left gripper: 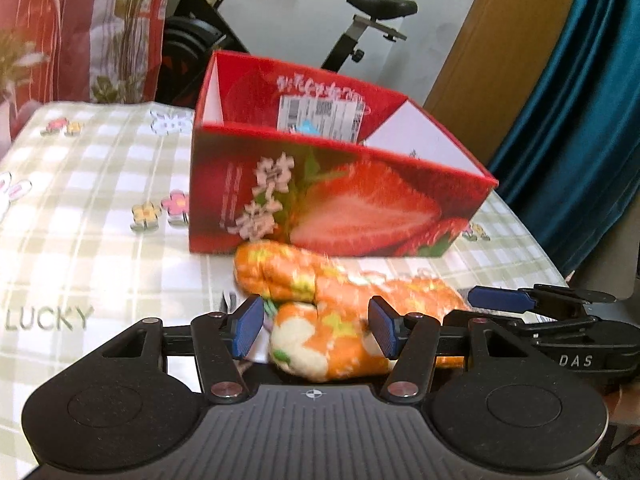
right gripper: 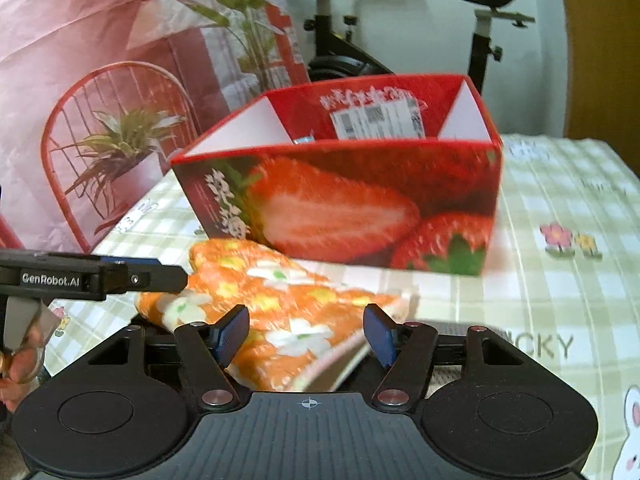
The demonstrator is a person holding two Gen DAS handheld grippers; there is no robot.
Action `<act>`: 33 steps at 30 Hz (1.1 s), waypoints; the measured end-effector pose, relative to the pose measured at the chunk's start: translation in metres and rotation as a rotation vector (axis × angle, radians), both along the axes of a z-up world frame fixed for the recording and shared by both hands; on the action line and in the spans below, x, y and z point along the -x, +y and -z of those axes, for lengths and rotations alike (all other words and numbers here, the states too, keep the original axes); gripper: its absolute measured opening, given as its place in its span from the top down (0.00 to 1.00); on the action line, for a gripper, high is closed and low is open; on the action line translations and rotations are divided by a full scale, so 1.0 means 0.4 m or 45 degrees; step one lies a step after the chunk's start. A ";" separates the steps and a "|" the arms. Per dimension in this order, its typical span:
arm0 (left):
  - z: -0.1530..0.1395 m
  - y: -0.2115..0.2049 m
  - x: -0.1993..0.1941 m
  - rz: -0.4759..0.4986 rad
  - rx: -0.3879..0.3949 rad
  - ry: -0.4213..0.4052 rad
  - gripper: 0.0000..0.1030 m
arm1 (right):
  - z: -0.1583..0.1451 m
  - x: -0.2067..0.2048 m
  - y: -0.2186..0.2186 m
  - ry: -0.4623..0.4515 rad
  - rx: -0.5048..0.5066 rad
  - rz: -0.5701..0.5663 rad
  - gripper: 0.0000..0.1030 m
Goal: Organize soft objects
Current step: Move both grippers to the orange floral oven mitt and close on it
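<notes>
Two claws frame one soft thing: an orange, flower-printed fleece cloth (left gripper: 352,300), loosely folded and rumpled, lying on the counter (left gripper: 80,208) with its green-checked cover, just in front of the open red cardboard box printed with strawberries (left gripper: 340,200). The left claw (left gripper: 316,330) stands partly spread with the cloth's nearer rolled end between its blue pads (left gripper: 249,326); neither pad clearly presses the fabric, so I read it as straddling, not gripping. The right claw (right gripper: 306,334) is likewise half-wide over the cloth's opposite, flatter corner, with a gap showing at its right pad (right gripper: 380,334). Taking both ends probably keeps a floppy piece from sagging or unrolling when lifted. The box sits close behind, mouth up, a sensible destination; something pale blue shows inside, too small to identify.
</notes>
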State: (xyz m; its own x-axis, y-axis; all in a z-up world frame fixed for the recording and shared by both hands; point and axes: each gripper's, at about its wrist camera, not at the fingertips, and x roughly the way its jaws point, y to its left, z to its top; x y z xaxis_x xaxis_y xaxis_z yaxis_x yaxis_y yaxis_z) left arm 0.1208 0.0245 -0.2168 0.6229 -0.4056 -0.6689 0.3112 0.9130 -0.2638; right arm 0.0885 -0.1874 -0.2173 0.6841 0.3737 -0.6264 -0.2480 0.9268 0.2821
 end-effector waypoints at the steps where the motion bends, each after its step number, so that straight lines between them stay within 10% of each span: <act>1: 0.007 -0.001 0.002 0.003 0.003 0.005 0.41 | 0.006 0.000 -0.002 0.010 -0.005 0.007 0.41; 33: 0.074 0.004 0.029 0.000 0.016 0.008 0.45 | 0.079 -0.025 -0.019 0.106 -0.130 0.071 0.26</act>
